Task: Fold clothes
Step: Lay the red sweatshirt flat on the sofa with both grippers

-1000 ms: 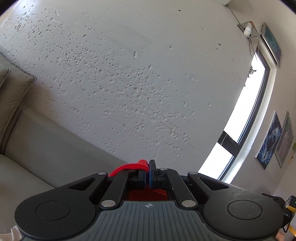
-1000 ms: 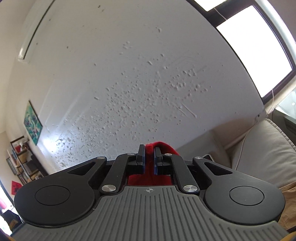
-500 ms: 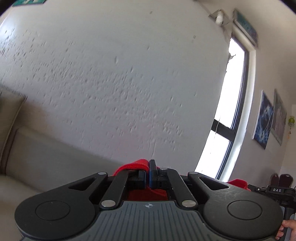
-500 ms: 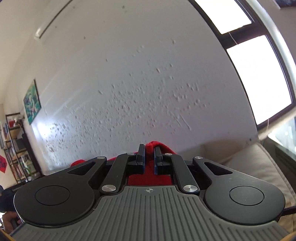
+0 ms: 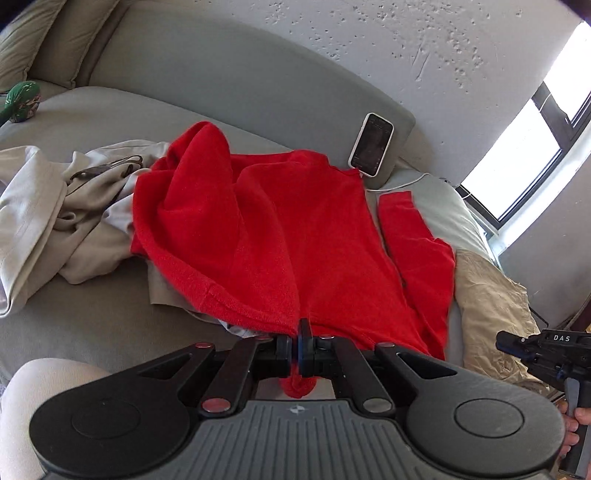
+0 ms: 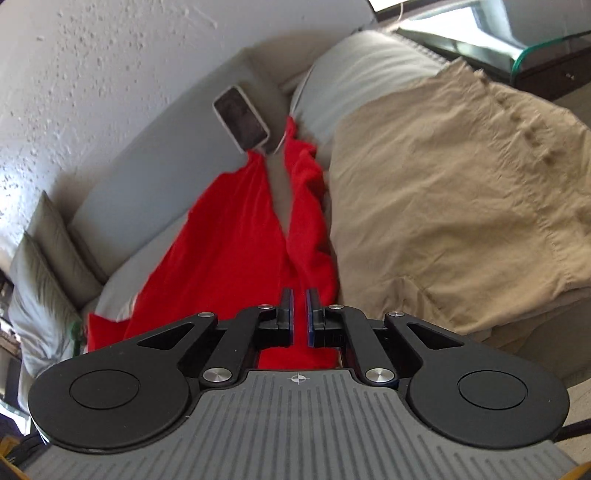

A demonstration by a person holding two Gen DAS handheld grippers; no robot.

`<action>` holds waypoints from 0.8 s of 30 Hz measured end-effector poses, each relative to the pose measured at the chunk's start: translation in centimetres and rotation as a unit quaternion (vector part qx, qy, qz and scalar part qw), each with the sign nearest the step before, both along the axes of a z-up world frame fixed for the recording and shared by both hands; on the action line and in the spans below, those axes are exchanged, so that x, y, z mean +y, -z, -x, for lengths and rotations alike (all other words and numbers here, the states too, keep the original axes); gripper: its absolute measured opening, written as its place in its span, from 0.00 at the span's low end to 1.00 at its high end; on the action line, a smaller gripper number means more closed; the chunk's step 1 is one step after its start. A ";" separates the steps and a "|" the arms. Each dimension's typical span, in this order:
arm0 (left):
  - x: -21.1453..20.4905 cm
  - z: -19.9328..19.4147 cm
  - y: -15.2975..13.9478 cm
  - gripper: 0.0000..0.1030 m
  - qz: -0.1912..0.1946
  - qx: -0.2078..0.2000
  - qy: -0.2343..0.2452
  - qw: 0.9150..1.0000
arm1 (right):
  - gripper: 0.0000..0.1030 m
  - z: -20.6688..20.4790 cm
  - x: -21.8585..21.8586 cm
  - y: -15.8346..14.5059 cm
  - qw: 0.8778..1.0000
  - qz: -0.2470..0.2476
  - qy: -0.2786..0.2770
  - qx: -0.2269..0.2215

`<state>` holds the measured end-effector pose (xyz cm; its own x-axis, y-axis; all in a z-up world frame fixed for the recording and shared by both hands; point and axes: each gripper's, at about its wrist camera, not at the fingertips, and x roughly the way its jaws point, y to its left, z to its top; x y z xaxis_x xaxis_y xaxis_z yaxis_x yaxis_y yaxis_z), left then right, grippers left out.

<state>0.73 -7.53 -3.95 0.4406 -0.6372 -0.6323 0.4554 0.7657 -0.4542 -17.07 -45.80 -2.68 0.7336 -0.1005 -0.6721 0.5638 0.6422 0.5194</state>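
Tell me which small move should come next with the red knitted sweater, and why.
Probably lower both tools a little and let go. The red knitted sweater already lies mostly spread on the grey sofa. The left tool is shut on its near edge. The right tool has just been opening slightly, with red cloth between its pads. The left sleeve is bunched over a beige garment and needs smoothing afterwards.

A grey sofa (image 5: 229, 74) stands against a white pitted wall (image 5: 424, 33). A phone (image 5: 371, 144) in a pale case leans upright on the sofa back, a white cable (image 5: 399, 183) running from its lower end. Olive cushions (image 6: 48, 243) occupy one end of the seat, near a green patterned object (image 5: 23, 99). Bright dark-framed windows (image 5: 517, 158) adjoin the wall, and a glass-topped table (image 6: 546, 48) stands beyond the sofa's arm.
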 end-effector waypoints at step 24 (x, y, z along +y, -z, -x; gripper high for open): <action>-0.3 -0.9 1.9 0.00 -0.034 0.047 -0.042 0.997 | 0.00 -3.9 3.4 8.0 0.995 0.046 0.058 0.068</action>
<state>1.60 -7.87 -5.83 0.4273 -0.5547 -0.7139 0.3451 0.8299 -0.4383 -13.17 -42.36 -10.73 0.6162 -0.2444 -0.7487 0.6977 0.6103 0.3750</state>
